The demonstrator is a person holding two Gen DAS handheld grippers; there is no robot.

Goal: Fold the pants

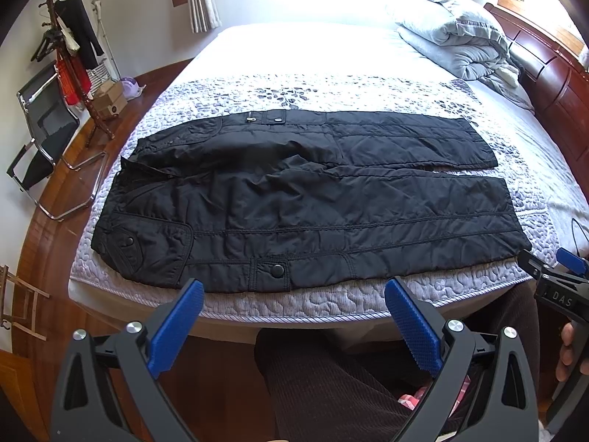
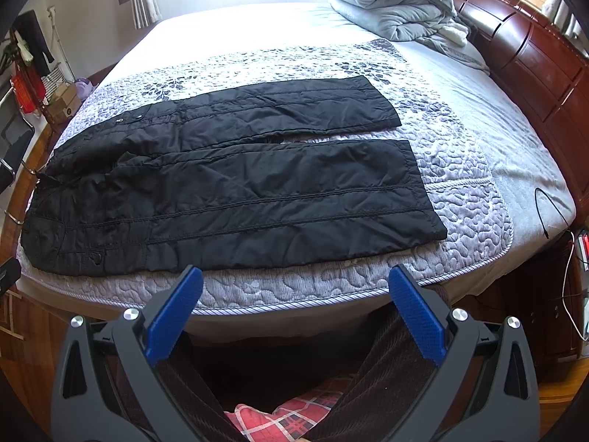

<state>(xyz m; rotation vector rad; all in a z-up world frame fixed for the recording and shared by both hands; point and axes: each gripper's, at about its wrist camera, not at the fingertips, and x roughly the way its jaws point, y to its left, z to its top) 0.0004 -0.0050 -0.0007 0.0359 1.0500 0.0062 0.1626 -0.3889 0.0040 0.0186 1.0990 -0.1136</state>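
Jaws on both grippers are spread wide, nothing clamped.

Left gripper [image 1: 294, 291] and right gripper [image 2: 294, 280] are held just off the bed [image 1: 294, 304] edge; black pants [image 1: 305, 199] are laid flat on the quilt, waist to the left, legs side by side.

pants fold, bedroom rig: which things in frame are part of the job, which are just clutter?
Job:
- black pants, spread flat on the bed, legs side by side
- quilted bed cover under them
- left gripper and right gripper, both open, short of the bed edge

Clutter:
- grey duvet bundled by the headboard
- coat rack
- folding chair
- cardboard boxes
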